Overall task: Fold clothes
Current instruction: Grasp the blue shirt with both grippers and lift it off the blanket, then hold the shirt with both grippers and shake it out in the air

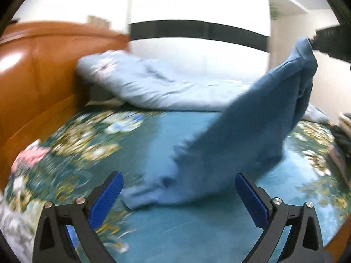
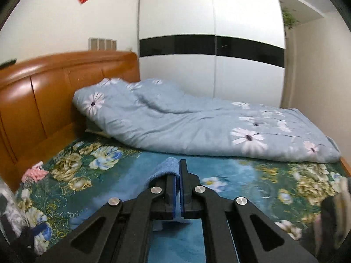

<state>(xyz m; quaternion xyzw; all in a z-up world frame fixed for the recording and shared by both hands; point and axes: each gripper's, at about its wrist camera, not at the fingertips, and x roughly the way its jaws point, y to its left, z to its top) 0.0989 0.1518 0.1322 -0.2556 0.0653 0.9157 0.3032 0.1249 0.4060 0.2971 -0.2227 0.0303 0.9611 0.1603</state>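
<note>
A blue garment (image 1: 237,140) hangs slanted over the floral bed sheet (image 1: 92,135). Its upper end is held up at the right by my right gripper (image 1: 316,41), and its lower end drags on the sheet. My left gripper (image 1: 177,188) is open and empty, its blue pads (image 1: 109,195) low over the sheet on either side of the garment's lower end. In the right wrist view my right gripper (image 2: 178,164) is shut on a fold of the blue garment (image 2: 164,169), above the sheet (image 2: 241,175).
A light blue daisy-print duvet (image 2: 197,127) lies bunched along the far side of the bed. An orange wooden headboard (image 2: 54,92) stands at the left. A white and black wardrobe (image 2: 210,46) stands behind. Stacked items (image 1: 342,135) sit at the right edge.
</note>
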